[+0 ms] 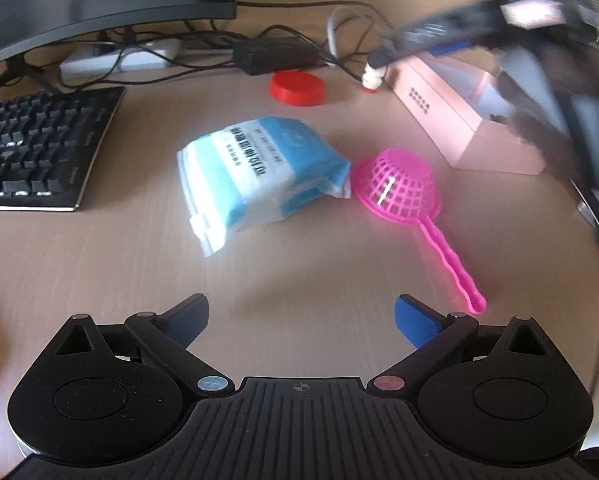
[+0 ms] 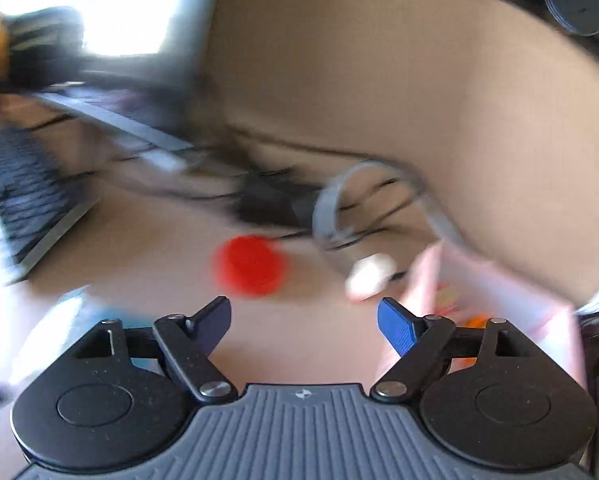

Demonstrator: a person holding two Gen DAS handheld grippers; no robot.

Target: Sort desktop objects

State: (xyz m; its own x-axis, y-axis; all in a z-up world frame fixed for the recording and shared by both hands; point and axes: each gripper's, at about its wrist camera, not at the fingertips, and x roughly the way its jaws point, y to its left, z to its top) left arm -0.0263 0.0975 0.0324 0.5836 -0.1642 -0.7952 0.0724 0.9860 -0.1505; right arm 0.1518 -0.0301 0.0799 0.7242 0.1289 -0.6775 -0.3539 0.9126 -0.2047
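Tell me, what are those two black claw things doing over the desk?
A person is tidying a desk with a gripper in each hand. Both the left gripper and the right gripper are open and hold nothing. On the light wooden desk lie a blue and white plastic packet, a pink plastic mesh strainer and a round red lid. An open pink rectangular box stands to the right. The right wrist view is blurred.
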